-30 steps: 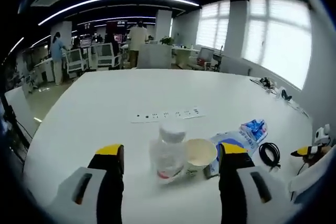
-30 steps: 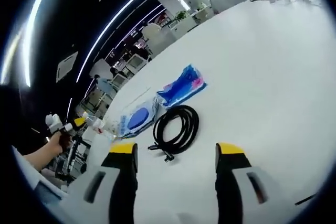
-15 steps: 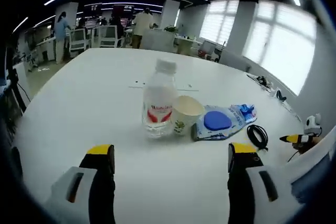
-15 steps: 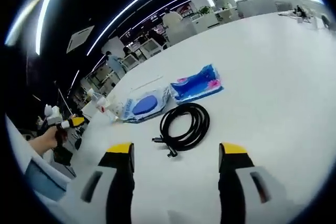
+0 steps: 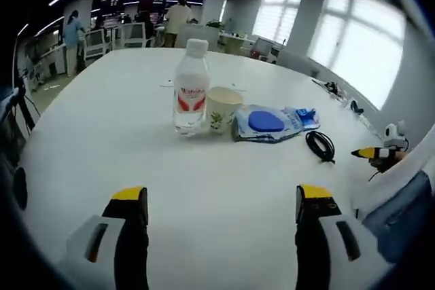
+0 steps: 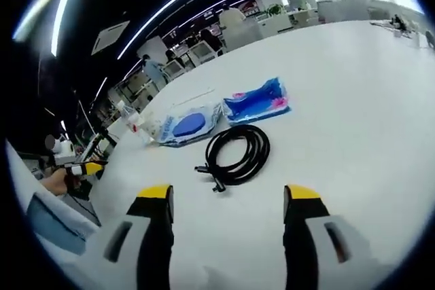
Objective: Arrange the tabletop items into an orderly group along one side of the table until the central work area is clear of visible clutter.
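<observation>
Both grippers, the left gripper (image 5: 214, 202) and the right gripper (image 6: 228, 198), have jaws apart and hold nothing. Ahead, the water bottle (image 5: 189, 87), paper cup (image 5: 222, 108), blue packets (image 5: 266, 123) and coiled cable (image 6: 238, 155) already form a row; only small tidying seems left.

Upright bottle (image 5: 189, 86), paper cup (image 5: 223, 108), blue packets (image 5: 266, 123) and coiled cable (image 5: 320, 145) in a row.

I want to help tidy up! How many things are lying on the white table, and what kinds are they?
Water bottle: 1
Paper cup: 1
Plastic packets: 2, one with a blue disc and one bright blue
Coiled black cable: 1
Total: 5 things near the tools
</observation>
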`<action>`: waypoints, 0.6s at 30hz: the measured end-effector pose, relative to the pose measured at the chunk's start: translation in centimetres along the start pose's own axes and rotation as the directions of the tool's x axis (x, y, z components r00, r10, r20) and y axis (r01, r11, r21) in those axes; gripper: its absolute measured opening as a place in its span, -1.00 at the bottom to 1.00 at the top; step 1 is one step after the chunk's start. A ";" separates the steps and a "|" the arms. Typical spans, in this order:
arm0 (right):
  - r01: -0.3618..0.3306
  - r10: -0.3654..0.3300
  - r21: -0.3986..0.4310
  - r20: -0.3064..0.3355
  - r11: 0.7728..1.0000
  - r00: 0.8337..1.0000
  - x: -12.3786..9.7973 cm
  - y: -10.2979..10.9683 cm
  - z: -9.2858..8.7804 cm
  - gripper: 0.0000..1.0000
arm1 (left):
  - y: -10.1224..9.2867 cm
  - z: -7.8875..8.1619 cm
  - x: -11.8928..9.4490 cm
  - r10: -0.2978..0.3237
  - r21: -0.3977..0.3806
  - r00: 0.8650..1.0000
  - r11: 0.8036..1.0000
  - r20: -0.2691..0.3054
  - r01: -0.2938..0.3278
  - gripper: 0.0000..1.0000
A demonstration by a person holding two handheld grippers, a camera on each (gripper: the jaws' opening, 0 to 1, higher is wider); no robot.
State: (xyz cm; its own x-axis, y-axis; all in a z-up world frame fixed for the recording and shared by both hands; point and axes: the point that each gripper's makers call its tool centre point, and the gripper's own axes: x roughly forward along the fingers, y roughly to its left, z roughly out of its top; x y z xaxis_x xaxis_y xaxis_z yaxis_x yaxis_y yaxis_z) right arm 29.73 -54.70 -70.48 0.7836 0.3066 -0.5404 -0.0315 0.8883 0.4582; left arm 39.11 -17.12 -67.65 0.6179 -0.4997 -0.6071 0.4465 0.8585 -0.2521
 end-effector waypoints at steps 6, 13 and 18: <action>-0.008 0.006 0.042 0.037 0.999 0.999 -0.7 0.0 0.0 0.31 | -1.0 -1.3 0.1 -0.024 -0.001 1.000 1.000 -0.020 0.024 0.83; -0.009 0.008 0.039 0.026 0.999 1.000 -1.0 0.3 -0.1 0.30 | -1.5 -1.7 -1.0 -0.042 0.006 0.999 0.999 0.001 0.042 0.92; -0.016 0.014 0.066 0.033 0.998 0.999 -0.9 0.4 0.0 0.29 | -0.8 -2.1 -1.8 -0.023 -0.007 1.000 1.000 0.008 0.024 0.89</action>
State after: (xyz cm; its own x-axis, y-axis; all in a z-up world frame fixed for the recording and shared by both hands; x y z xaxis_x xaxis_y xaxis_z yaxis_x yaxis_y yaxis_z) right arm 29.01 -54.56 -69.82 0.8029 0.3079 -0.5104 -0.0031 0.8584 0.5129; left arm 36.31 -16.64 -67.99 0.6125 -0.5206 -0.5949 0.4565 0.8473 -0.2715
